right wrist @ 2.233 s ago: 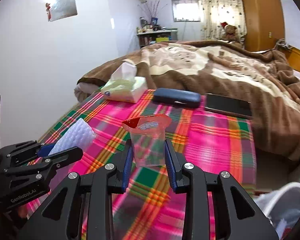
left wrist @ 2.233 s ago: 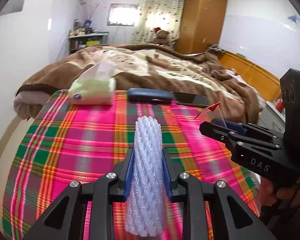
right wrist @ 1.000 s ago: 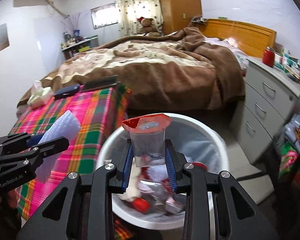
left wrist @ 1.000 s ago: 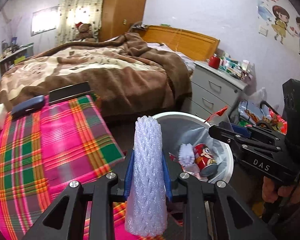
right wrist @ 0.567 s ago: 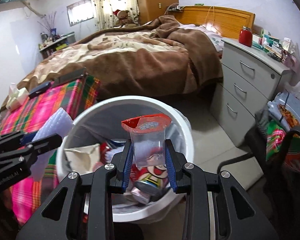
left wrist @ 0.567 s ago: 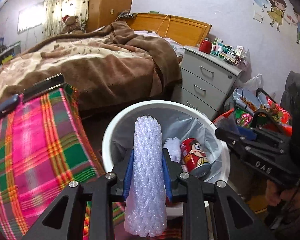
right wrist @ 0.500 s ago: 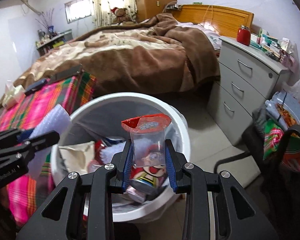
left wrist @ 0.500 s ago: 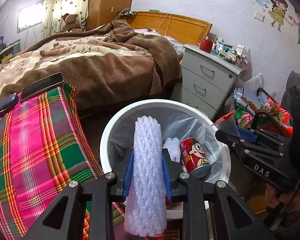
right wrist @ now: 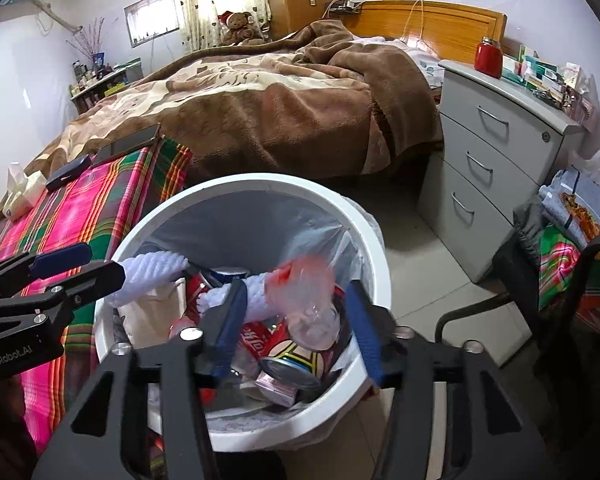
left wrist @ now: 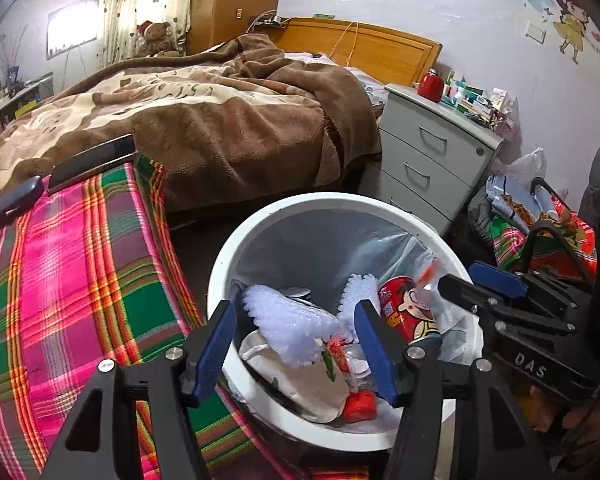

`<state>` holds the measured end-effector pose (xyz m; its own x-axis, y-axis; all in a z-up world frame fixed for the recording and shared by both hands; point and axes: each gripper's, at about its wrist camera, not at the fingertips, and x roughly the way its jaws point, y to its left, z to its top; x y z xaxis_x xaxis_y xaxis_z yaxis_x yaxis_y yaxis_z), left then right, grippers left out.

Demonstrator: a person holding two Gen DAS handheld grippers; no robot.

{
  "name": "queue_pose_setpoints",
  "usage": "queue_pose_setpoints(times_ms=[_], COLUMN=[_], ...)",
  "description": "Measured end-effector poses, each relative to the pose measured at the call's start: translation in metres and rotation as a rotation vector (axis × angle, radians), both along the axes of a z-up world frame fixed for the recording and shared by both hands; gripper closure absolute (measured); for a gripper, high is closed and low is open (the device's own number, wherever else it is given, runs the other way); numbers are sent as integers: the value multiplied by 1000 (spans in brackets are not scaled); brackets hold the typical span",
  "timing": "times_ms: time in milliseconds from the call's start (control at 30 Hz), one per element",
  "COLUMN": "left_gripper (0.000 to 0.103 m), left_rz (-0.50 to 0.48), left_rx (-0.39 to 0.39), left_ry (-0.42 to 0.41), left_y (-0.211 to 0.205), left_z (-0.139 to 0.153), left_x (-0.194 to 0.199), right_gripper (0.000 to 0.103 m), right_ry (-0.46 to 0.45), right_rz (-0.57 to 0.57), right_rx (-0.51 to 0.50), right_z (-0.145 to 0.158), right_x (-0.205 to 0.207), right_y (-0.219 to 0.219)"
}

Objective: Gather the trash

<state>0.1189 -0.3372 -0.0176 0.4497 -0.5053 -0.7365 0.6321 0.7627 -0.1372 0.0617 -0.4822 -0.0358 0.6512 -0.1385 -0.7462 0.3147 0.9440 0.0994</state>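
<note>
A white trash bin (left wrist: 340,200) with a clear liner stands below both grippers and holds cans and wrappers. My left gripper (left wrist: 296,344) hangs over the bin, its jaws opening. The white foam net sleeve (left wrist: 292,328) lies loose between them, tipped sideways on the trash and touching neither pad. In the right wrist view my right gripper (right wrist: 294,320) is over the same bin (right wrist: 260,180), jaws opening too. The clear plastic cup with a red lid (right wrist: 308,300) is blurred and tilted between them, free of the pads. The foam sleeve (right wrist: 152,272) shows by my left gripper (right wrist: 60,268).
A table with a pink and green plaid cloth (left wrist: 80,280) touches the bin's left side and carries a dark case (left wrist: 12,200) and a tissue pack (right wrist: 20,192). Behind are a bed with a brown blanket (left wrist: 220,120), a grey drawer unit (right wrist: 492,152) and a black chair (right wrist: 560,300).
Both grippers swung from the table to above the bin, then let go. The foam sleeve toppled out of the left jaws and the cup dropped from the right jaws into the bin.
</note>
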Motion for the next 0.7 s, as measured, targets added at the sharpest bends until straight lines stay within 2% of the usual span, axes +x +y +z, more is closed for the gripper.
queue_pose_setpoints(times_ms=[267, 400, 700], left_gripper=[39, 33, 33], left_rz=[20, 27, 87], left_rx=[1, -1, -9], left_ry=[-12, -29, -85], left_y=[8, 14, 38], left_z=[3, 6, 17], left_x=[-3, -8, -24], right_gripper=[49, 49, 49], right_ry=[-15, -29, -82], right_rz=[-7, -11, -47], right_rx=[-8, 1, -17], right_z=[4, 5, 13], right_x=[-3, -6, -24], right_y=[6, 8, 26])
